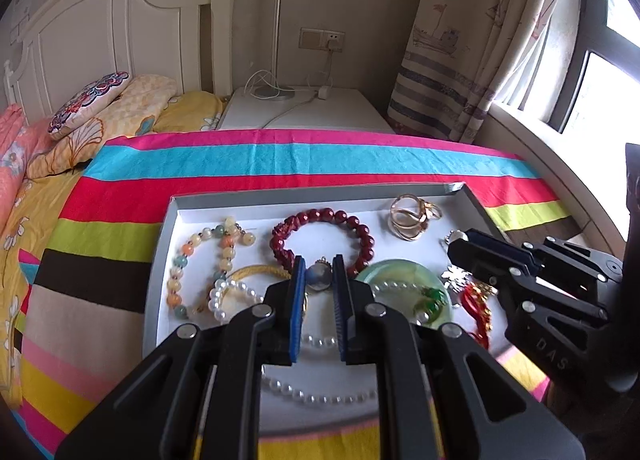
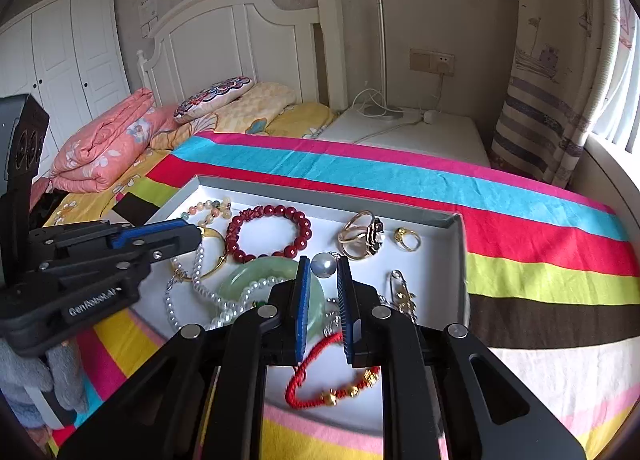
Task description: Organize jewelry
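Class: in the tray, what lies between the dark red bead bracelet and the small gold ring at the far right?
A larger gold ring lies between the red bracelet and small ring, seen clearly in the right wrist view.

A tray (image 2: pixel 460 244) lies on a blanket (image 2: pixel 520 228) spread over the bed (image 2: pixel 288 120). In the tray, a bead bracelet (image 2: pixel 267 234) sits behind a bangle (image 2: pixel 256 280), rings (image 2: pixel 362 235) to its right. A nightstand (image 2: pixel 420 132) stands behind the blanket.

My two wrist views sit close above the jewelry tray (image 1: pixel 176 212) on the bed, angled downward toward the headboard (image 2: pixel 240 32); both share the tray.
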Available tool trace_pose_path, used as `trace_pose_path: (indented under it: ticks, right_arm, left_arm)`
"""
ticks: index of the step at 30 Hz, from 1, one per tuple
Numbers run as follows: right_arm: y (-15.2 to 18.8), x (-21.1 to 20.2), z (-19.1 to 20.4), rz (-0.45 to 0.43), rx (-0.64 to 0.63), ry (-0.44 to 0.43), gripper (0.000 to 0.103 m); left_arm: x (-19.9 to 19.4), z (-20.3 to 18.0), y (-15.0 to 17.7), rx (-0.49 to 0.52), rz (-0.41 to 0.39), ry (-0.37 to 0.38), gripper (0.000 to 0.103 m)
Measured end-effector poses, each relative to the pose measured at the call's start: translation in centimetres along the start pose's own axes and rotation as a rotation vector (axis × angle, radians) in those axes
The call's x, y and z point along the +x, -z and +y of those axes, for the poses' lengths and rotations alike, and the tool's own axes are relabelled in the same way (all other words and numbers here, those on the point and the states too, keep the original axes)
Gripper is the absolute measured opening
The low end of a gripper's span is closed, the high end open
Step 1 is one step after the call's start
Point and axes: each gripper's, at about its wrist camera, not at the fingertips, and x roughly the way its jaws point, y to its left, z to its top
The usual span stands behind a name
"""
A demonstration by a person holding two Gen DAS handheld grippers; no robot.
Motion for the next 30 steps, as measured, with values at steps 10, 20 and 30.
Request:
trace_pose_path:
  ticks: [10, 20, 30]
  right_arm:
    - [0.0, 0.7, -1.6, -0.005, 0.081, 0.010, 0.050]
    - [2.4, -4.4, 0.9, -0.070, 0.060, 0.075, 0.083]
    - [5.1, -5.1, 2.2, -0.078, 0.099, 0.151, 0.086]
  left_arm:
    - [0.2, 0.9, 0.3, -0.020, -0.052, -0.110, 0.065]
    - [-5.2, 0.9, 3.0, -0.013, -0.190, -0.137, 0.100]
    - [-7.1, 1.0, 5.2, -0.018, -0.223, -0.170, 0.100]
